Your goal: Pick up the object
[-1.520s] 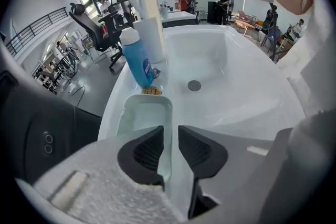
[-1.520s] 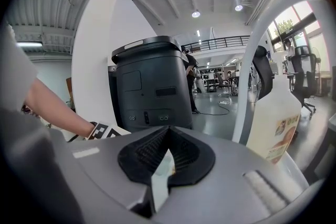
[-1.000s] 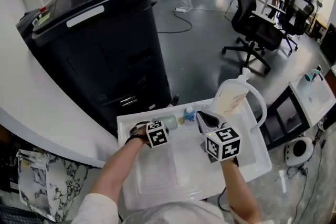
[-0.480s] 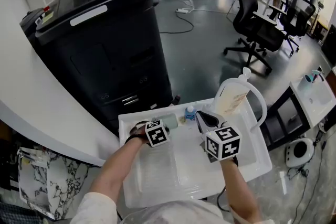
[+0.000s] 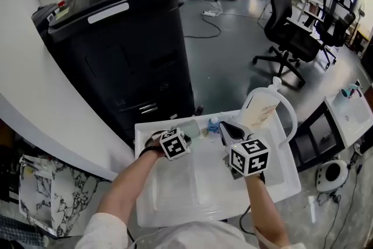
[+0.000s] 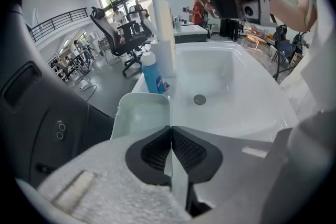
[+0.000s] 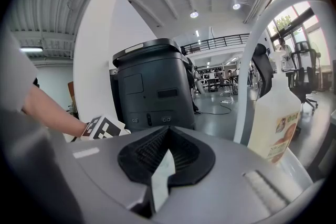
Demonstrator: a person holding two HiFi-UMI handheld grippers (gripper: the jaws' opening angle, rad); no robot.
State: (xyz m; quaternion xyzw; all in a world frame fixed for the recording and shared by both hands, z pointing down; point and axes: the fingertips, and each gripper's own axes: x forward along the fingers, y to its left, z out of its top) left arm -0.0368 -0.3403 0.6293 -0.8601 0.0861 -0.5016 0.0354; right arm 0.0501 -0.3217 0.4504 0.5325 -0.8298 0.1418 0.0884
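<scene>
A pale green plastic cup (image 6: 140,113) hangs over the back left of the white sink unit (image 5: 274,181). My left gripper (image 6: 170,131) is shut on the cup's rim, pinching its thin wall between the pads. From the head view the cup (image 5: 190,129) shows just beyond the left gripper (image 5: 182,137) and its marker cube. My right gripper (image 5: 231,132) hovers over the basin to the right, near the faucet. Its jaws are shut with nothing between them (image 7: 168,131).
A curved white faucet (image 5: 287,109) and a soap bottle (image 5: 256,108) stand at the sink's back right, with a small blue bottle (image 5: 214,124) beside the cup. The basin has a drain (image 6: 199,99). A large black machine (image 5: 116,49) stands behind, and office chairs (image 5: 285,26) beyond.
My left gripper has risen a little with the cup in its jaws. The right gripper has stayed where it was.
</scene>
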